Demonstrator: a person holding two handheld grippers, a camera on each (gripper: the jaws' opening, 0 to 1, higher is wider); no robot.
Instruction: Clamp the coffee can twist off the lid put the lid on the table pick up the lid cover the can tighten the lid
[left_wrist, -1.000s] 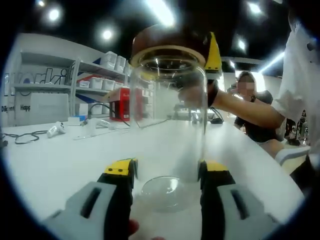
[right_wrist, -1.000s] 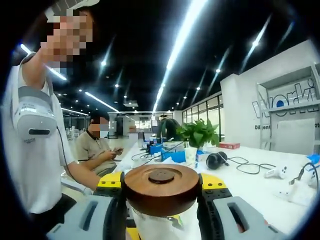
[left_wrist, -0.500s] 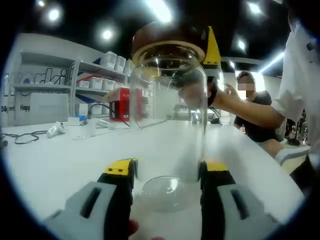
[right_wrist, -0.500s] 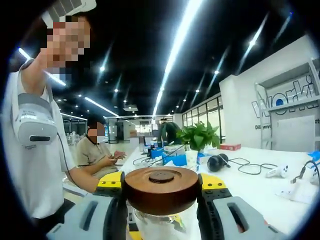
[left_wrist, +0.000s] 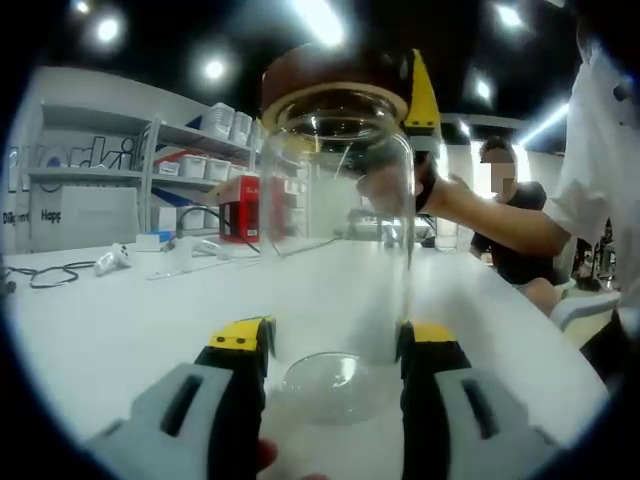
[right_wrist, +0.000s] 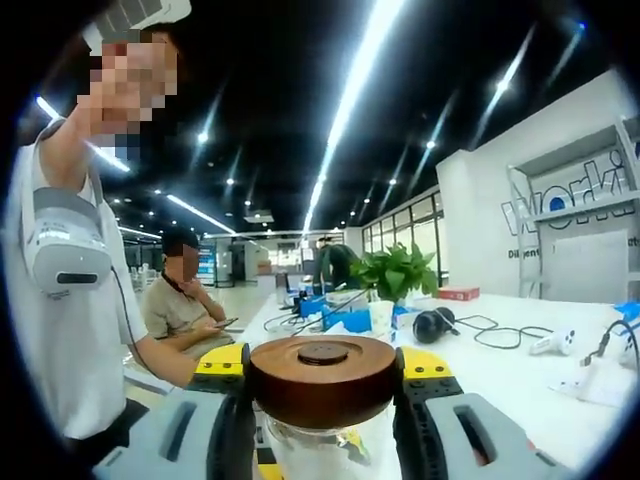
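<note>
A clear glass can (left_wrist: 335, 250) stands upright on the white table (left_wrist: 140, 310). My left gripper (left_wrist: 335, 345) is shut on its base, a yellow-tipped jaw on either side. At the can's top sits a round brown wooden lid (left_wrist: 330, 75) with a pale rim. My right gripper (right_wrist: 322, 368) is shut on that lid (right_wrist: 322, 378), whose flat top has a small round disc in the middle. Below the lid the can's glass mouth (right_wrist: 320, 450) is visible. The right gripper's yellow finger (left_wrist: 424, 95) shows beside the lid in the left gripper view.
A person in a white shirt (right_wrist: 70, 330) stands close by; a seated person (left_wrist: 505, 220) is behind. Shelves with bins (left_wrist: 200, 165), a red box (left_wrist: 240, 208), cables and a white controller (left_wrist: 110, 260) lie on the table's far side. A plant (right_wrist: 395, 270) and headphones (right_wrist: 432, 320) sit further off.
The lid in my right gripper has lifted slightly, so more of the glass mouth shows under it. The left gripper and the can have stayed still.
</note>
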